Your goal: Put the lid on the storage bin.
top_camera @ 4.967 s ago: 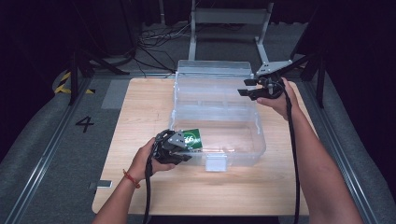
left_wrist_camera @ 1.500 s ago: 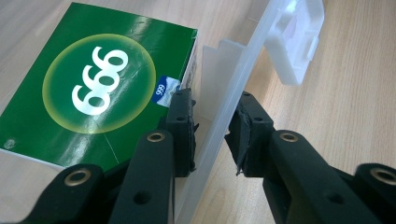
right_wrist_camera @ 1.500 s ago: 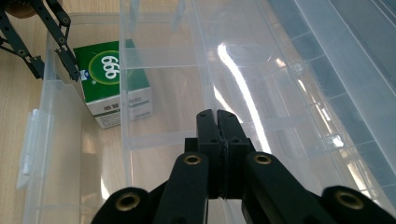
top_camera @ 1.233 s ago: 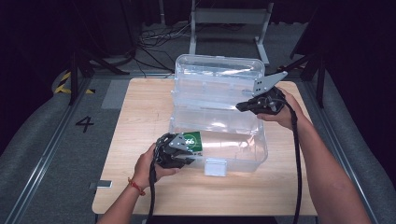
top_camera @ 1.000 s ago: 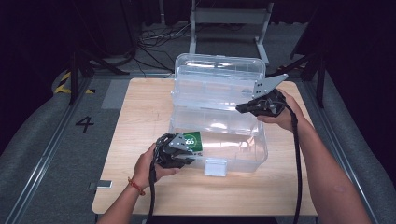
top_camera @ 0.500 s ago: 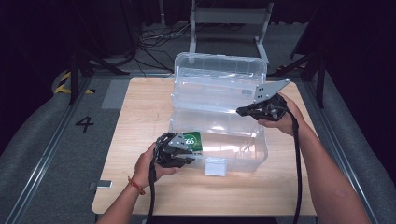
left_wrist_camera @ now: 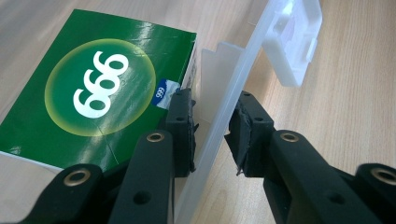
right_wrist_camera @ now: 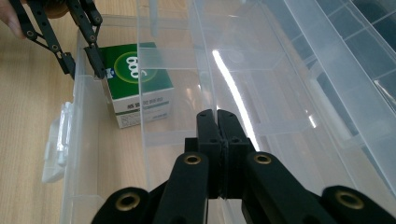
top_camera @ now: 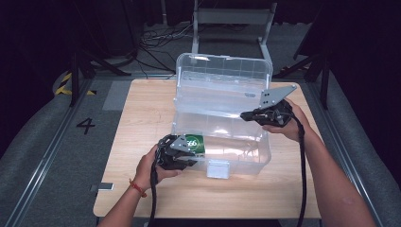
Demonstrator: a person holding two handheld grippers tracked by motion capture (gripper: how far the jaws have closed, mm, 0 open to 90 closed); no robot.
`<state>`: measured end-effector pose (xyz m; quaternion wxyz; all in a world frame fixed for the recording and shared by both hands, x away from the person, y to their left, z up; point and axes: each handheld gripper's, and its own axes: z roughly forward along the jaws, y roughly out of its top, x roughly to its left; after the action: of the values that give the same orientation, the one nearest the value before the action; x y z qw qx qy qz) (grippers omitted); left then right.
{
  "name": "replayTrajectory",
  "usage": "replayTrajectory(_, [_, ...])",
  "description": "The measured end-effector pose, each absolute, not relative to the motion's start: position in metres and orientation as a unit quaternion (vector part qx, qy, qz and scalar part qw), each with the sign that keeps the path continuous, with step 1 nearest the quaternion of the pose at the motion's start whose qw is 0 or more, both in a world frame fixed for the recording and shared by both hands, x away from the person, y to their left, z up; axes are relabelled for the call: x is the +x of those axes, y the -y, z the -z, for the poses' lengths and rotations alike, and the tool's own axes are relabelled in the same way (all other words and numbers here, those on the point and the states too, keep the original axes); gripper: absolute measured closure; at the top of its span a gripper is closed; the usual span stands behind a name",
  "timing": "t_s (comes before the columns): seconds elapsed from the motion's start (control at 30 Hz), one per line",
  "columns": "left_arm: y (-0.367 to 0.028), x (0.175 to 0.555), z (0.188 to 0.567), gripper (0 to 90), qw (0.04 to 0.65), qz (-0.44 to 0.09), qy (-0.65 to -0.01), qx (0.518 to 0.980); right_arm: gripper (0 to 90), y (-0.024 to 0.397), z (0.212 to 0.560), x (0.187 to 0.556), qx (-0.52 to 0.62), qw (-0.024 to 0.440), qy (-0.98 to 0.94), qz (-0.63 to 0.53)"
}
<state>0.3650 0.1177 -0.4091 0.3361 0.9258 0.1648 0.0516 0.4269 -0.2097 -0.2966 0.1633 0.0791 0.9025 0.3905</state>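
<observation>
The green box [top_camera: 195, 142] sits inside the clear plastic bin [top_camera: 246, 156], tucked in its near left corner, face up with "666" showing. It lies just past the inner finger of the left gripper [top_camera: 182, 153], on the far side of the bin's front wall. Those fingers [left_wrist_camera: 183, 126] straddle that wall, one inside against the box, one outside, with a narrow gap each side; they look nearly closed on it, though whether they actually pinch I cannot tell.

The right gripper [top_camera: 248, 115] is well apart from the box, at the bin's right side near the raised lid [top_camera: 222, 75], fingers [right_wrist_camera: 217, 135] pressed together with nothing visible between them. So the left hand is far nearer.

The left gripper view shows the wall between the fingers and the latch [left_wrist_camera: 292, 42] beyond. The right gripper view shows the box's white side. All rests on the bench [top_camera: 142, 109].
</observation>
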Motion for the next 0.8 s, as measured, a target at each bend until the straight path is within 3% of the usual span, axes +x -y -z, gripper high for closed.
replayTrajectory(0.8, [-0.118,0.365,0.409,70.6,0.336,-0.056,-0.164,0.926,89.7,0.214,0.305,0.409,0.072,0.173,-0.898,-0.399])
